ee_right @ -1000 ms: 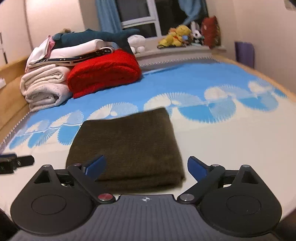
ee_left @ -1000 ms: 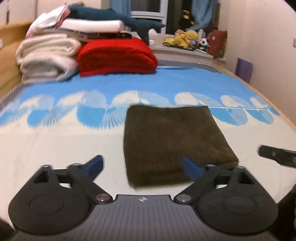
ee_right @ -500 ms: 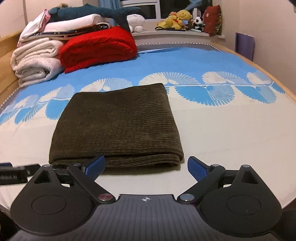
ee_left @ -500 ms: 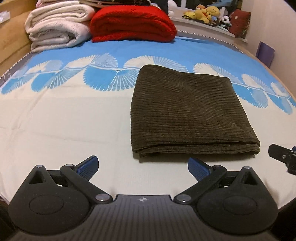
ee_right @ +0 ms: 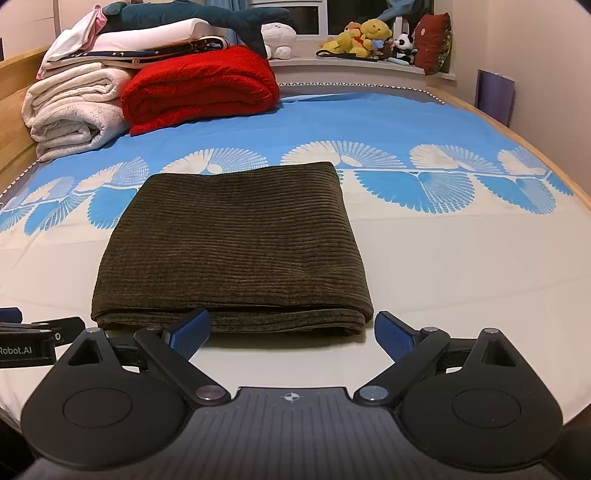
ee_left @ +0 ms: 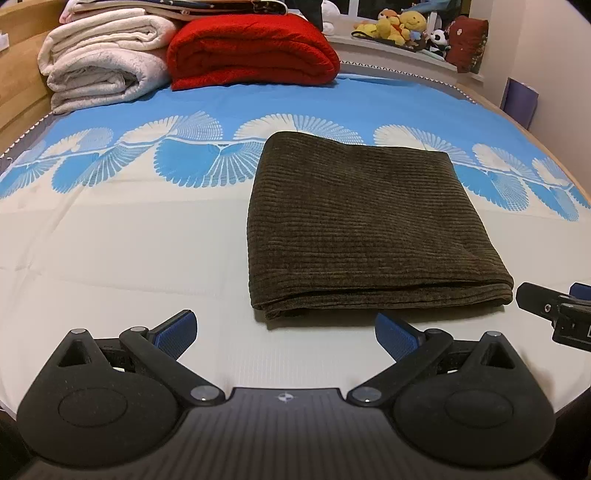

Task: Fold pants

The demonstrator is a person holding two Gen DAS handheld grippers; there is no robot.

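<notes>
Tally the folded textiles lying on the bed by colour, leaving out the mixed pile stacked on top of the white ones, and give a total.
Dark olive-brown: 1, the folded pants
Red: 1, the folded red blanket
White or cream: 2, the upper white blanket resting on the lower white blanket
Total: 4

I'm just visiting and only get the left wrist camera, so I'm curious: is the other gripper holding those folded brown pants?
Observer: No. The right gripper is open and empty, with its fingers spread at the near folded edge of the pants.
Operator: And what's cut off at the top of my picture?
Observer: A dark teal plush shark lies across the top of the folded bedding stack.
</notes>
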